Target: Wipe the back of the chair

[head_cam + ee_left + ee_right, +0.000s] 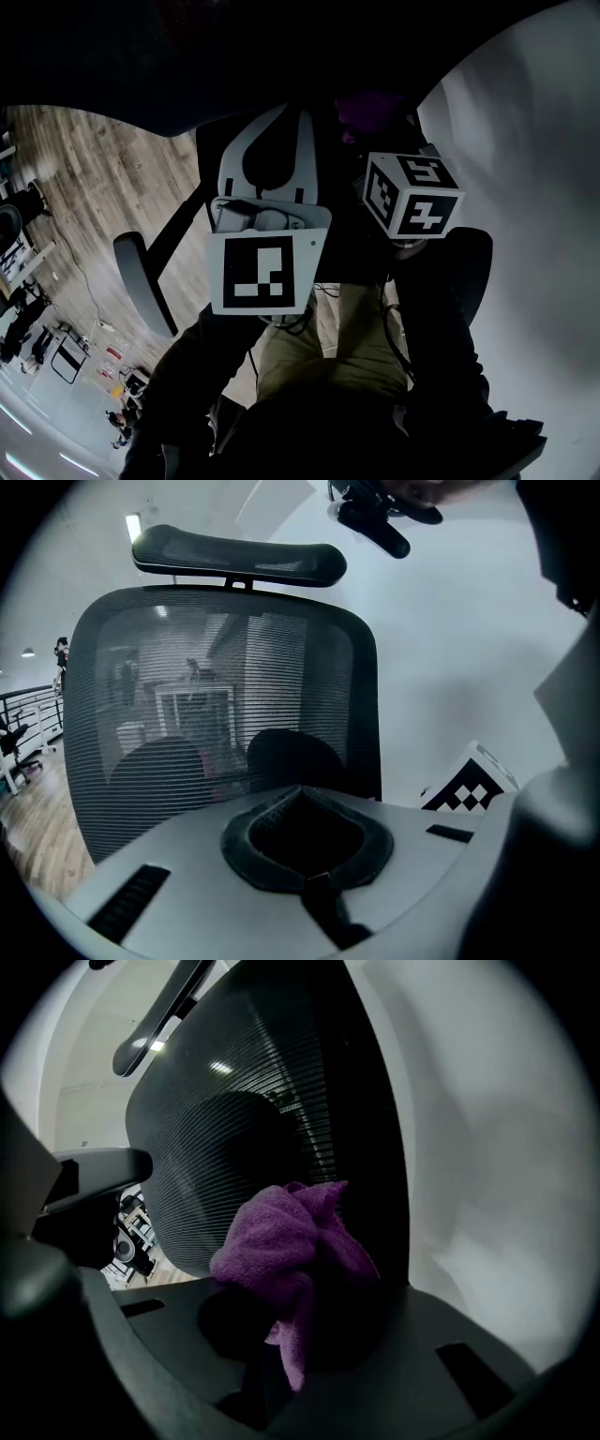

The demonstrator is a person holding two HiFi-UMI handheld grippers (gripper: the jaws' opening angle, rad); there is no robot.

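Fine black woven mesh chair back (216,714), fuzzy purple terry cloth (291,1241), matt grey-brown wood-plank floor (103,178).

Right gripper (292,1290): jaws clamped on a bunched purple cloth (272,1234), one tail hanging down between them. Cloth sits against the lower part of the black mesh chair back (248,1101), near its right frame edge; contact unclear. Headrest (161,1014) top left. White wall (487,1147) right.
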